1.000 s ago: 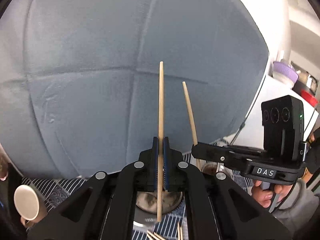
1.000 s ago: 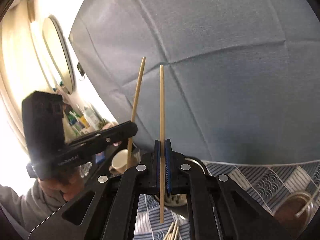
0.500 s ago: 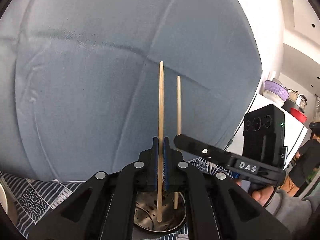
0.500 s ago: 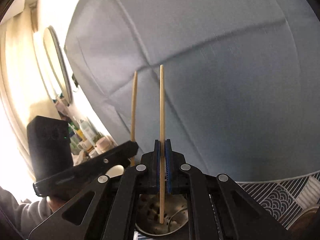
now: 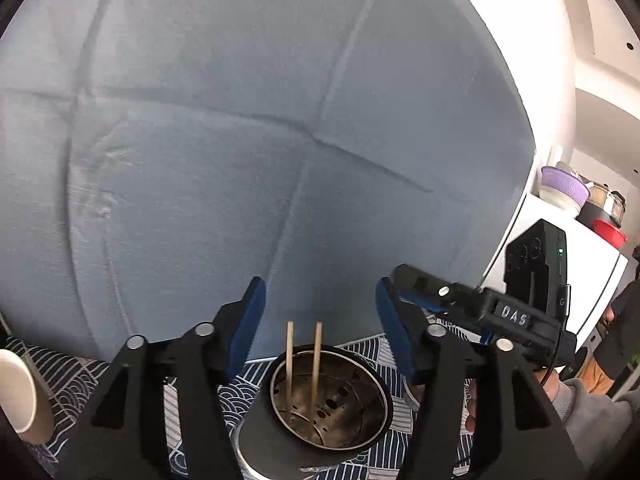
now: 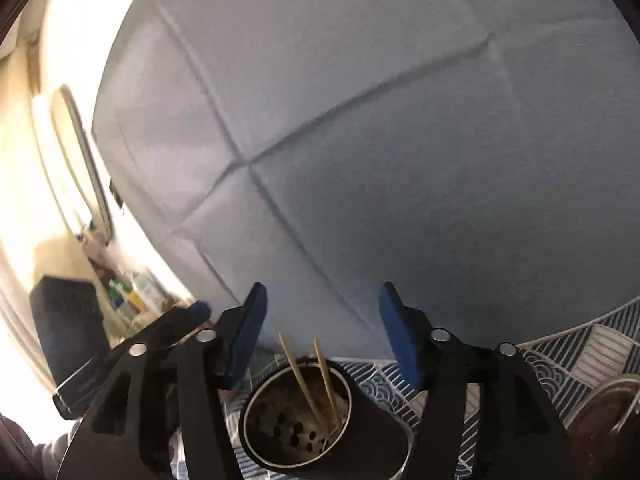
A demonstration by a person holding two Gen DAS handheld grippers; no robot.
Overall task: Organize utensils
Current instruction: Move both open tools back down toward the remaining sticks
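Both the left gripper and right gripper gape empty above the holder; careless withdrawal could clip its 2 chopsticks, toppling it.

My left gripper has its jaws spread wide, with open air between them above the holder. Two chopsticks stand in the holder's far part, their tips poking up into that gap, so a straight drop meets them. The right gripper crowds in just right of my left one, almost touching. A big blue cushion walls off the far side. A cup sits at the near left edge. From the right view, a glass stands near right.
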